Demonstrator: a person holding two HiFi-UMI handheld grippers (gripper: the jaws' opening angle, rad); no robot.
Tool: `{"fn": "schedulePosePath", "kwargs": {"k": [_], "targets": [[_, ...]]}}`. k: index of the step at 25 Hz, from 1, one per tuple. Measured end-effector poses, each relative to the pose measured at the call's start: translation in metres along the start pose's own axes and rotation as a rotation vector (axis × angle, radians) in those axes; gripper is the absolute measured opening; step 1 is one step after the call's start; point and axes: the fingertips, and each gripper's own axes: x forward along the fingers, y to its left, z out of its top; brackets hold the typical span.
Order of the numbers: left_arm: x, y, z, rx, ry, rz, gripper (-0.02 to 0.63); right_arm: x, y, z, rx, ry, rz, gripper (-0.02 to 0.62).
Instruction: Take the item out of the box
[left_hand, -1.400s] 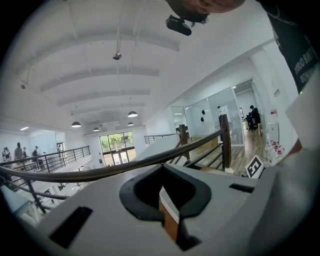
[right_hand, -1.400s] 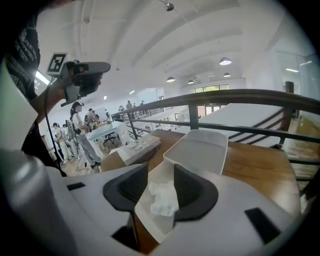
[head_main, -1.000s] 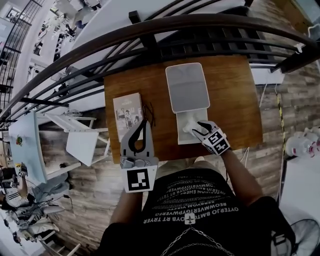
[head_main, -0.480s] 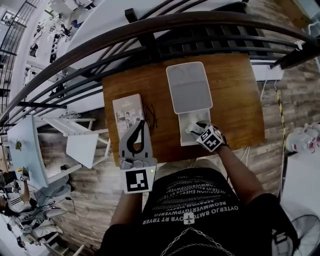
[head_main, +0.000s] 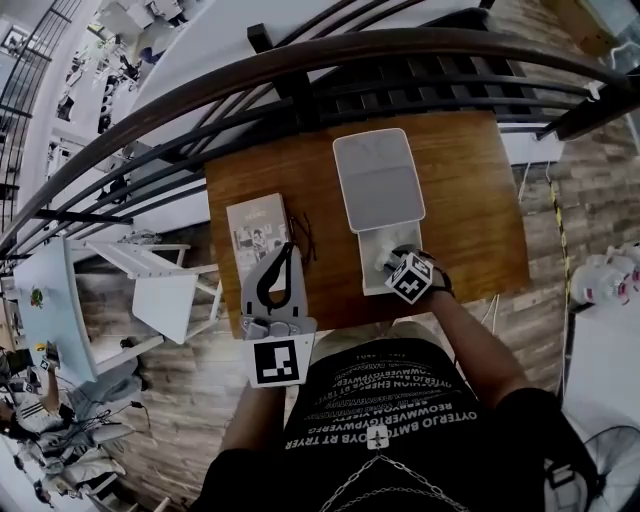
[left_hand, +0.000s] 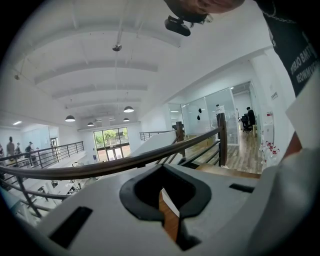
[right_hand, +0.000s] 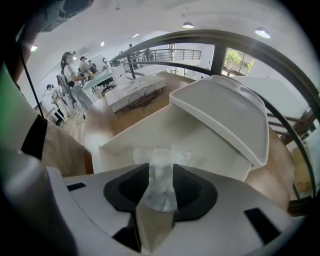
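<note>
**Wooden table by the railing: right gripper down in the open box**

Wood planks cover the floor around a brown table (head_main: 470, 200) that stands against a dark curved railing (head_main: 300, 60). On the table's right half lies a white box (head_main: 368, 282) with its lid (head_main: 378, 180) thrown back toward the railing.

The right gripper (head_main: 388, 264) points steeply down into the box's near end. Its own view shows the item (right_hand: 161, 180), a small thing in crumpled clear wrapping, standing upright in the gap between the jaws. The jaws have just been closing and now hold the wrapping by both sides. The item's top flares out just beyond the jaws. Its lower end is still inside the box, above the pale floor and in front of the far wall.

The left gripper (head_main: 287, 255) lies well apart at the table's near left, pointing roughly level toward the railing. Its jaws are drawn together on nothing, and only a sliver of wood shows through. Just to its left lies a printed booklet (head_main: 255, 230).
</note>
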Motion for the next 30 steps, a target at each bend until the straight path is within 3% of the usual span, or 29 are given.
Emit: {"fn": "schedulePosePath", "kwargs": {"k": [4,9,15,23,30], "targets": [[-0.007,0.000,0.002,0.014,-0.009,0.005,0.006,0.001,0.000,-0.003,-0.069,0.007,-0.046,0.077],[-0.028,-0.006,-0.002,0.015,-0.013,0.029,0.006,-0.013,0.003,0.000,-0.071,-0.054,-0.088,0.051],[-0.054,-0.028,-0.003,0.004,-0.017,0.040,0.006,-0.063,-0.002,0.005,0.054,-0.251,-0.101,0.049],[-0.083,-0.066,0.002,0.001,-0.048,0.047,0.006,-0.146,0.004,0.008,0.131,-0.501,-0.109,0.048],[-0.109,-0.088,0.010,0.006,-0.073,0.066,0.006,-0.220,0.021,0.014,0.128,-0.664,-0.106,0.048]]}}
